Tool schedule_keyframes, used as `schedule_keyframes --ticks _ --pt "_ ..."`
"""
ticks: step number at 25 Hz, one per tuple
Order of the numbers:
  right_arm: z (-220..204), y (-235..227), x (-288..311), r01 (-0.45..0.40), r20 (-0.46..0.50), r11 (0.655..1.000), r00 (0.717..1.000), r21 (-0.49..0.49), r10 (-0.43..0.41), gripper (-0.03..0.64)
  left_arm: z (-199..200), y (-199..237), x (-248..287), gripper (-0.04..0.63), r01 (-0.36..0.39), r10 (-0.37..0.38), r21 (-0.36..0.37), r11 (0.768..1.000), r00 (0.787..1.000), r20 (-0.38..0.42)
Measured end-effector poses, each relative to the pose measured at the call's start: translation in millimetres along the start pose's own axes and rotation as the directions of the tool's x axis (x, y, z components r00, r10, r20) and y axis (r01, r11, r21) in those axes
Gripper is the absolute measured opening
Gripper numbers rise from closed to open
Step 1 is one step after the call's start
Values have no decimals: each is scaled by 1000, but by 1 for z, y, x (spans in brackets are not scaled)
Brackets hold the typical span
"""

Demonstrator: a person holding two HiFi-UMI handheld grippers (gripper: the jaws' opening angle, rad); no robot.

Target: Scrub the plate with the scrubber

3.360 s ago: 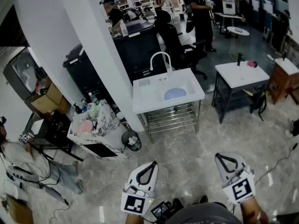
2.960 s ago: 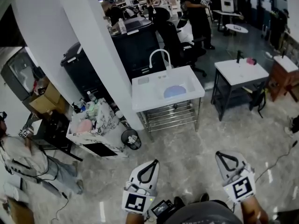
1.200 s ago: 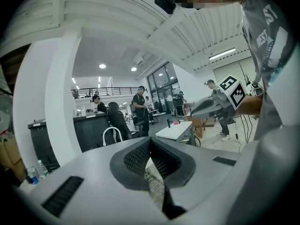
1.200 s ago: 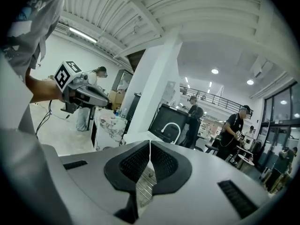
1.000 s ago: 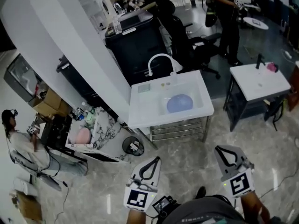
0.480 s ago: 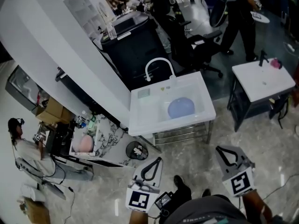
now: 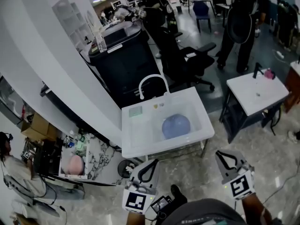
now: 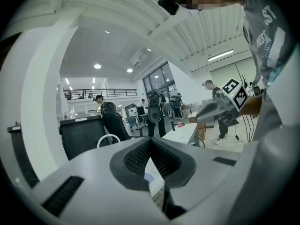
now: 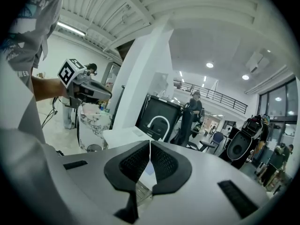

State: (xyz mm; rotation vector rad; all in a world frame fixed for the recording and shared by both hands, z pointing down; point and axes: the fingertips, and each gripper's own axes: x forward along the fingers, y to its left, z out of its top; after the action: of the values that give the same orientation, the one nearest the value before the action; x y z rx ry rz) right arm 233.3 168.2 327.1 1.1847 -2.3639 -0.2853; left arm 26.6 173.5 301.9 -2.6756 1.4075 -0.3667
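Observation:
A round blue plate lies in the basin of a white sink unit with a curved white faucet. A small pale green pad, possibly the scrubber, rests on the sink's back ledge. My left gripper and right gripper hang shut and empty over the floor, short of the sink's front edge. In the left gripper view the jaws meet, with a sliver of the plate below them. The right gripper view shows closed jaws aimed at the sink.
A black cabinet and an office chair stand behind the sink. A second white table is at the right. A marbled cart and a small bin sit left of the sink. People stand farther back.
The head view has closed in on the sink, which now sits lower and larger in the frame. Both grippers stay shut, side by side at the bottom.

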Motion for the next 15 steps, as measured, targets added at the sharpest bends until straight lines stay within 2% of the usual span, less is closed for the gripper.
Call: schedule_keyframes --ticks 5,11,15 --pt "17 -11 55 36 -15 999 999 15 -36 32 -11 57 34 3 42 -42 -11 999 999 -7" --pt "28 -20 103 82 -59 996 995 35 -80 32 -11 102 71 3 119 -119 -1 993 993 29" --pt "33 -27 128 106 -94 994 990 32 -102 32 -14 129 82 3 145 -144 -17 989 988 48"
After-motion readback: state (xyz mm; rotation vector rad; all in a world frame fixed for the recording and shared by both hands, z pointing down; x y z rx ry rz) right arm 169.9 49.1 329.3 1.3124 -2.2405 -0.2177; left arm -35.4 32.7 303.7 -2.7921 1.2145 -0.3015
